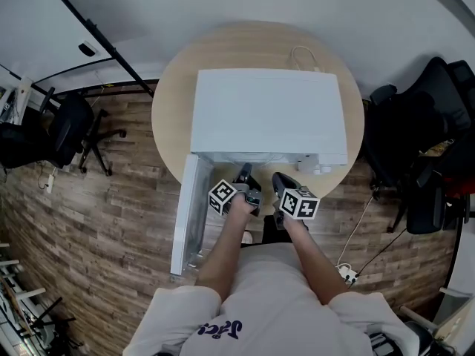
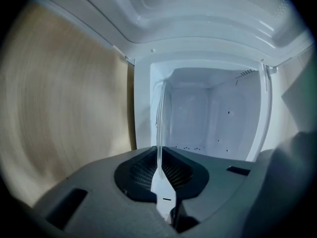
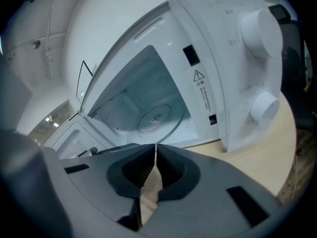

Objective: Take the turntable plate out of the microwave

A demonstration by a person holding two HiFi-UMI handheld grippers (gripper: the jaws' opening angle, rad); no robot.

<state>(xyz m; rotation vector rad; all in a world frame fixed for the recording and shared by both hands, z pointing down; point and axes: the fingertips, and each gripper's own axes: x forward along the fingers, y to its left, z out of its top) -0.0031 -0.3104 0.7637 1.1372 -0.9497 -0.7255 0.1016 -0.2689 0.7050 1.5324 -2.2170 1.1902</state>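
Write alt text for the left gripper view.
The left gripper is shut on the rim of a clear glass turntable plate, seen edge-on as a thin upright line. Beyond it is the open white microwave cavity, with a blurred tan surface at the left.

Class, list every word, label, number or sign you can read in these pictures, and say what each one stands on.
No word reads clearly.
Warning triangle with an exclamation mark: on the white label on the microwave front; the print below it is too small to read.
Purple lettering on the person's shirt: upside down, unreadable.
Square markers on the marker cubes: patterns, no words.
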